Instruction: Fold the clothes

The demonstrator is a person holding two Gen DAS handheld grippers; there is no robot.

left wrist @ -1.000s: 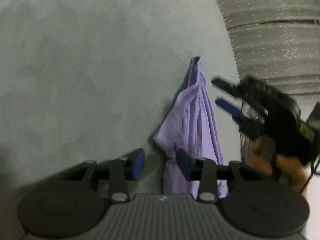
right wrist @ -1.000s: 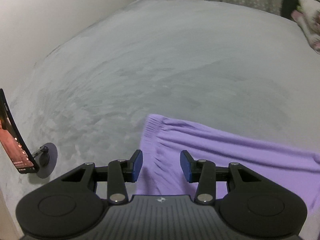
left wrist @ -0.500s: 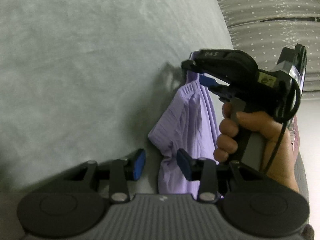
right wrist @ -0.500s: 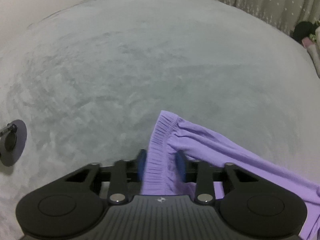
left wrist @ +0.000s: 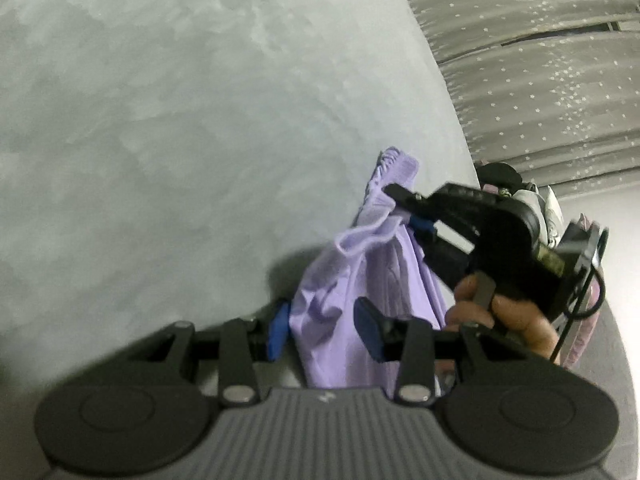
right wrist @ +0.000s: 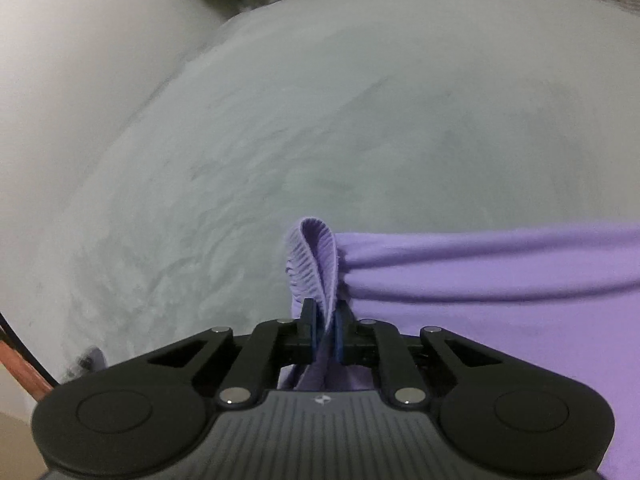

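Bed (left wrist: 168,128): wide grey surface left bare.
Left claw (left wrist: 324,330): held apart, purple garment (left wrist: 360,280) draped between its pads.
Right claw (right wrist: 325,330): clamped on the garment's ribbed waistband (right wrist: 312,256).
Curtain (left wrist: 540,60): bordered the bed's right edge.

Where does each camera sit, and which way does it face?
Left wrist: on the left gripper, looking along its open fingers at the purple garment on the grey bed; the right gripper and hand show.
Right wrist: on the right gripper, shut on the garment's ribbed waistband.
Both views share the garment and bed.
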